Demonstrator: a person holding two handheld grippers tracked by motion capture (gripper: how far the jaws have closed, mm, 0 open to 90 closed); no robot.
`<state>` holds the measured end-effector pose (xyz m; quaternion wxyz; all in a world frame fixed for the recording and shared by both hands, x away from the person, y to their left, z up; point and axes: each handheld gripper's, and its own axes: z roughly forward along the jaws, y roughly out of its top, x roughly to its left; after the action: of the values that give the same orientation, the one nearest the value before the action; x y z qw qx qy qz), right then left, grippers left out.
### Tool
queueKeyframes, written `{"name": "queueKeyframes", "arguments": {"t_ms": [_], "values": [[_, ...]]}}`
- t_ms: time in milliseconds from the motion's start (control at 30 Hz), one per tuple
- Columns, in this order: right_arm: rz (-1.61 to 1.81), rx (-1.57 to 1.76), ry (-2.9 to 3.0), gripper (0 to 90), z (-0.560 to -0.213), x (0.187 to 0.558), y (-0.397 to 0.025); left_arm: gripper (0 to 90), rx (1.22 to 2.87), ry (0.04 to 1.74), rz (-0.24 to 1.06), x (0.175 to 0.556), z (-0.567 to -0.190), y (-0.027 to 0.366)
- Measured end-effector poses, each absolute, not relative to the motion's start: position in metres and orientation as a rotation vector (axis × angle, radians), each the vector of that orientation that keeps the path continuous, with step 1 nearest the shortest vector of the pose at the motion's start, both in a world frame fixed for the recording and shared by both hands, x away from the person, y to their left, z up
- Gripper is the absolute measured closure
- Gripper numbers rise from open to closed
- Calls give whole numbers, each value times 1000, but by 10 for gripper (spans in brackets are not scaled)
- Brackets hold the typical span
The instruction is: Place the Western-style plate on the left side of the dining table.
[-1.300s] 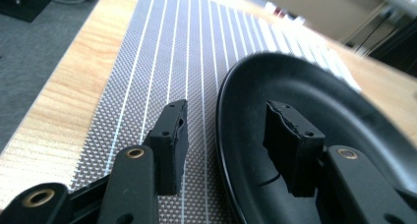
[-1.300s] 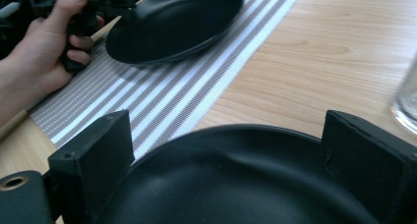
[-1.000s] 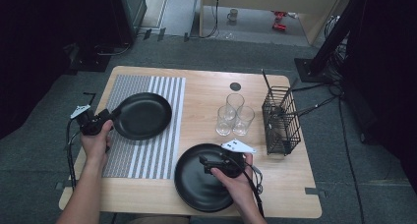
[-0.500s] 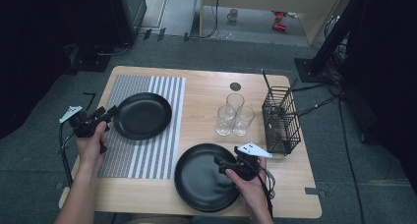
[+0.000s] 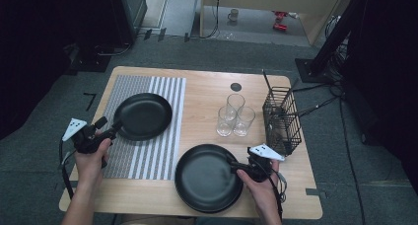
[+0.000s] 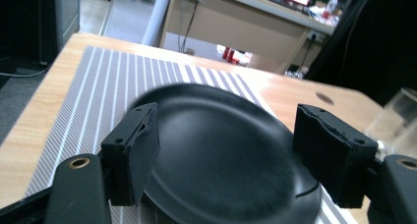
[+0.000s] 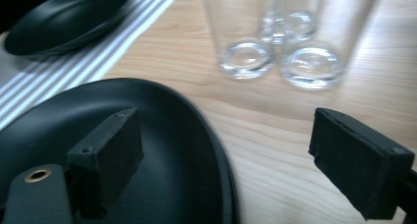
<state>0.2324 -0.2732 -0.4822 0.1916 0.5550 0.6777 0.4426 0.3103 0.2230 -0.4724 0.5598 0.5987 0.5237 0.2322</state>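
Left gripper (image 5: 112, 131), jaws apart, sits at the 8 o'clock rim of the black plate (image 5: 144, 115) on the striped placemat (image 5: 148, 156). Right gripper (image 5: 236, 166), also gaping, straddles the 3 o'clock rim of the near black plate (image 5: 204, 178) on the worktop (image 5: 207, 94). Neither plate gripped yet; grasping and moving remain.

Black jaws (brass-ringed screw holes)

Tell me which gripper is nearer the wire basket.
Right. The right gripper sits at the near plate's right edge, just in front of the wire basket; the left gripper is across the table, by the plate on the striped mat.
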Motion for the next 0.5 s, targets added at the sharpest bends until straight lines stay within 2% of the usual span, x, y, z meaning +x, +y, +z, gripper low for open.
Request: {"name": "queueKeyframes", "arguments": {"t_ms": [500], "values": [[1189,1623,1765,134,-474,224,-311,257,1549,1234,568,267,-494,209]]}}
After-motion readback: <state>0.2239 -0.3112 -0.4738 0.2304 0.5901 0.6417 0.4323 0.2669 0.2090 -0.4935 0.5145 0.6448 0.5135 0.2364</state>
